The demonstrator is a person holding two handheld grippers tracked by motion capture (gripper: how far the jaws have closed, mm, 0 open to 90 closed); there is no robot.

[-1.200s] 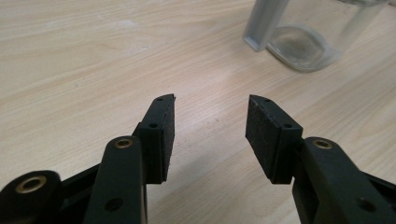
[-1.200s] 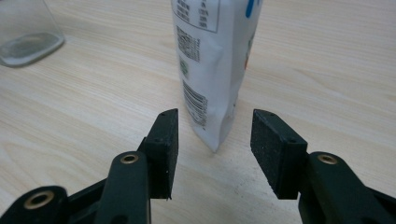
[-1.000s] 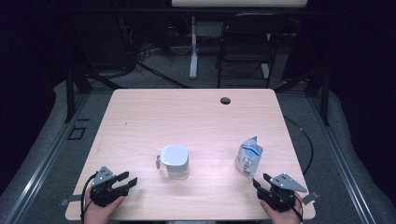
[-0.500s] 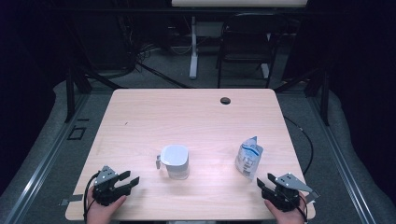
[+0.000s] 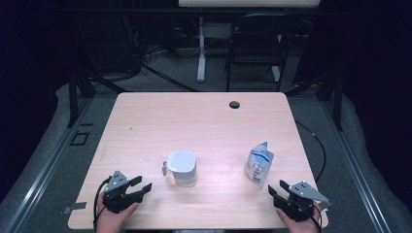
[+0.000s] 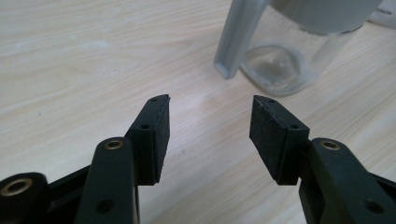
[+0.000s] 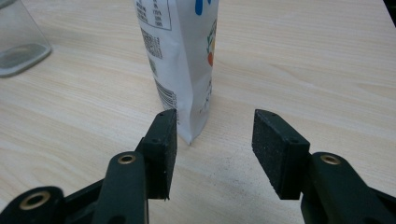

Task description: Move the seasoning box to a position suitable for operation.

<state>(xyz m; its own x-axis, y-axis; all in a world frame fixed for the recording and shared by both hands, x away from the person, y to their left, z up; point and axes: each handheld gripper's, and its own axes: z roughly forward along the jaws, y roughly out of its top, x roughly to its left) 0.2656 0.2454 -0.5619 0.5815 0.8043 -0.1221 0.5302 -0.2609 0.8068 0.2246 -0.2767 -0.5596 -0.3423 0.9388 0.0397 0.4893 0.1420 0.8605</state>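
Note:
A clear jug with a white lid and grey handle [image 5: 180, 168] stands upright near the middle front of the wooden table [image 5: 204, 121]; the left gripper view shows its handle and base [image 6: 280, 56] just ahead. My left gripper [image 5: 141, 185] rests open and empty at the front left, short of the jug; its jaws [image 6: 210, 130] are spread apart. A white printed pouch [image 5: 259, 163] stands upright at the front right. My right gripper [image 5: 275, 190] is open and empty just in front of the pouch [image 7: 180, 56], jaws [image 7: 215, 144] apart.
A round cable hole [image 5: 234, 104] lies near the table's far edge. Beyond the table stand a dark chair [image 5: 255, 43] and a white desk leg [image 5: 201, 48] with cables on the floor. A cable [image 5: 318, 145] runs off the right edge.
My right gripper has slid slightly back toward the front edge and to the right. The left gripper, jug and pouch stay put.

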